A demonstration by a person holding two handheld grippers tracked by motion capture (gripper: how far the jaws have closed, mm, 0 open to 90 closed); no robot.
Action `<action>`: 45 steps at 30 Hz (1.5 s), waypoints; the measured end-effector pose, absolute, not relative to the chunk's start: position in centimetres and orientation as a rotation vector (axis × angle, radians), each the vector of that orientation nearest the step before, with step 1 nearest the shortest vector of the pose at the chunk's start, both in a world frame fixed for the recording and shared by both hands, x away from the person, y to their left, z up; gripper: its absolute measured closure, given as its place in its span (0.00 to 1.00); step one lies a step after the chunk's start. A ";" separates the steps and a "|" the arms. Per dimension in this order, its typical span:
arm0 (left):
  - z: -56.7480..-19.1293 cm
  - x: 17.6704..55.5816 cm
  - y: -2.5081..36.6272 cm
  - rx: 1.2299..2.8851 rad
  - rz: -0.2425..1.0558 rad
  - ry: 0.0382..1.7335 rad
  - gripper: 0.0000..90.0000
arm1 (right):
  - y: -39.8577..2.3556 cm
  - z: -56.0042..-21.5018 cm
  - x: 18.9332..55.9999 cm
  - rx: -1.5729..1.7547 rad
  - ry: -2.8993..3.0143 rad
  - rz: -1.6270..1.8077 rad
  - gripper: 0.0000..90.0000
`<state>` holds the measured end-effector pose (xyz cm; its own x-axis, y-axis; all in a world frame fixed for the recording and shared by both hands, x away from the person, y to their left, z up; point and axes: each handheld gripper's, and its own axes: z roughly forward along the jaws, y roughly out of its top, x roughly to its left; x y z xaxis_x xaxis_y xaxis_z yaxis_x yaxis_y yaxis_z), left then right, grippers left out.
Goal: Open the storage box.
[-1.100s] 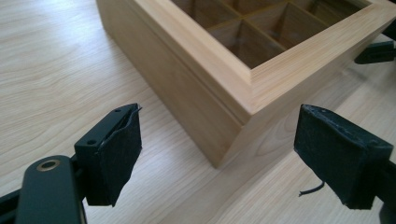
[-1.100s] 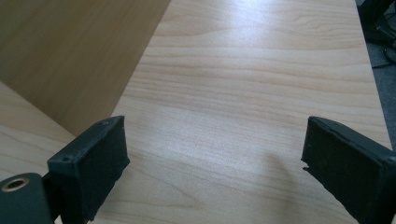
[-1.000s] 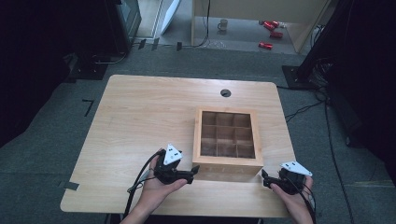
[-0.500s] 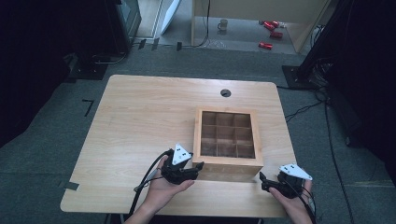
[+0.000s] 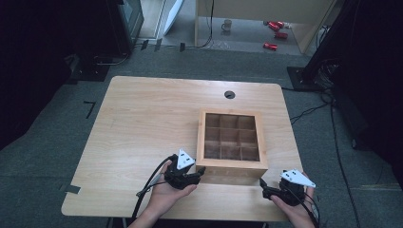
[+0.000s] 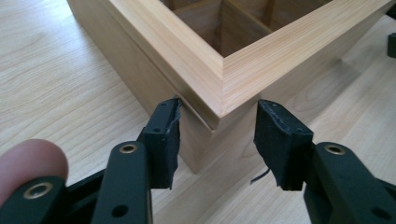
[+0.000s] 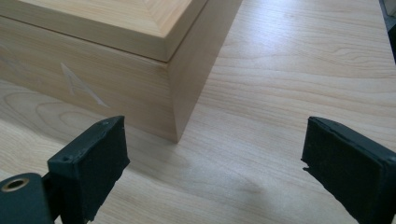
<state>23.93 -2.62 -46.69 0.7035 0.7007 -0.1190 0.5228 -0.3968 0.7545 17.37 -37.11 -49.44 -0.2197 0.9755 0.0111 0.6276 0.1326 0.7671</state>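
A wooden box point(image 5: 232, 164) with an open grid of compartments stands on the table's right half. My left gripper point(image 5: 200, 172) is at its near left corner. In the left gripper view that corner point(image 6: 219, 100) sits between the jaws of the left gripper point(image 6: 217, 135), which have just been closing. One pad point(image 6: 164, 135) touches the side wall and the other lies against the front wall. My right gripper point(image 5: 263, 183) is by the near right corner. It stands wide open point(image 7: 215, 163), with the box corner point(image 7: 175, 107) ahead and only bare table between its pads.
The light wooden table point(image 5: 147, 118) has a round cable hole point(image 5: 229, 94) at the back. Both hands are at its front edge. Cables trail from the grippers. Grey floor surrounds the table, with dark stands at the sides.
The left gripper has slid right up to the box's corner and its jaws have narrowed around it. The right gripper has barely shifted.
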 end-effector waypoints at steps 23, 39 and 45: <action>-45.8 23.8 -2.3 2.074 0.285 0.894 0.66 | -35.9 -48.6 17.0 1.459 1.923 1.048 0.18; -44.4 23.9 -2.2 2.064 0.301 0.873 0.65 | -35.3 -47.4 17.2 1.459 1.761 1.154 0.45; -44.2 23.9 -2.2 2.061 0.299 0.872 0.65 | -34.5 -47.3 17.9 1.430 1.733 1.127 0.46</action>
